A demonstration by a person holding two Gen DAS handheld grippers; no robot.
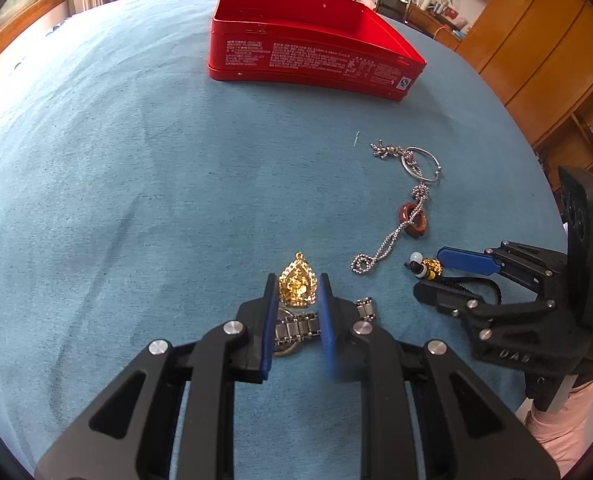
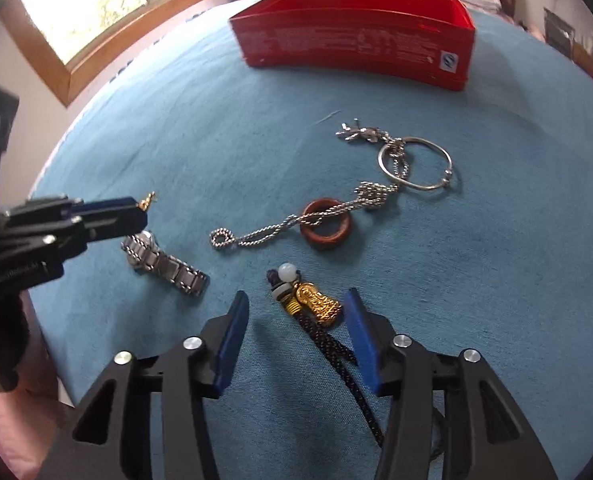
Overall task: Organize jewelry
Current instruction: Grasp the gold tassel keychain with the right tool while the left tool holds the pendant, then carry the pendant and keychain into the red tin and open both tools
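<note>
Left tool (image 1: pixel 297 286) clamping gold pendant (image 1: pixel 297 284), above watch (image 1: pixel 296 330); red tin (image 1: pixel 308 46) beyond

Gold pendant (image 1: pixel 297 285) upright; steel watch (image 2: pixel 164 266), chain (image 2: pixel 296 220), gold charm (image 2: pixel 320 302) flat.

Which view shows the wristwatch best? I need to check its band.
The right wrist view: the wristwatch lies unobstructed on the blue cloth, its case and linked band visible. In the left wrist view, the left gripper, shut on the gold pendant, hides most of it.
</note>
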